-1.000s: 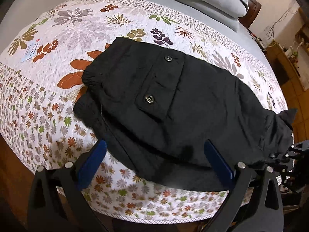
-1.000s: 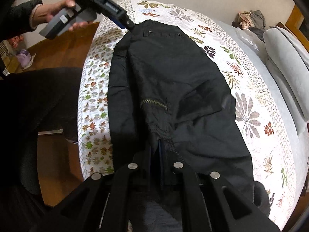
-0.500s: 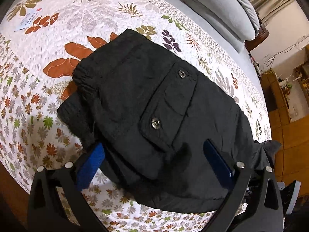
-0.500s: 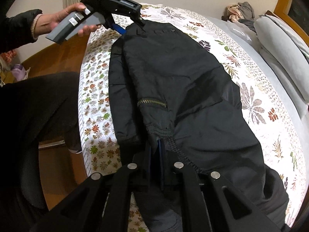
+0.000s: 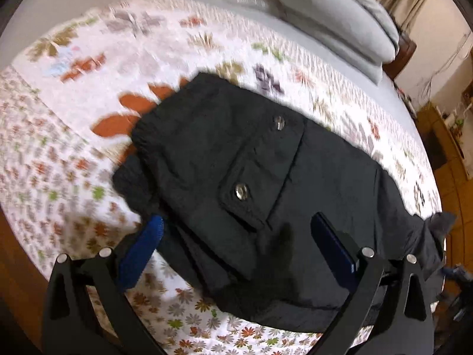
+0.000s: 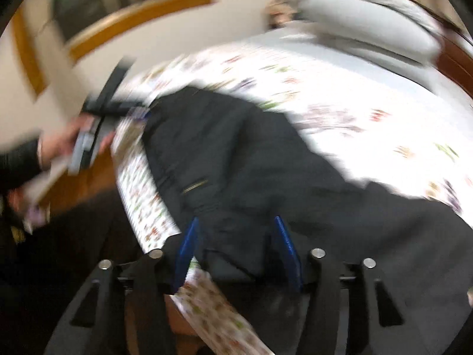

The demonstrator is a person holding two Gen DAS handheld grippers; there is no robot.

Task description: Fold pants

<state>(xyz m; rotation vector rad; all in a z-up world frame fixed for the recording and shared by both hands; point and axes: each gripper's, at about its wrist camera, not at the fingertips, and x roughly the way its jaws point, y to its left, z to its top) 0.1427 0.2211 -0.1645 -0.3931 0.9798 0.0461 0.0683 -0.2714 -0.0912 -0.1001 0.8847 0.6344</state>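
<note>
Black pants (image 5: pixel 266 183) lie on a floral quilt (image 5: pixel 88 94), grey pillows (image 5: pixel 334 17) beyond them. Left gripper (image 5: pixel 239 236) gapes above the pants; right gripper (image 6: pixel 236 245) jaws are opening around a fabric edge.

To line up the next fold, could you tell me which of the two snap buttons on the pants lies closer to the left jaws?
The lower button, at the pocket flap's corner; the other button lies farther up.

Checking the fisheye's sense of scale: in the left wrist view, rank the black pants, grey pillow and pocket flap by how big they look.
1. black pants
2. grey pillow, though it lies farther off, so its true size is unsure
3. pocket flap
</note>
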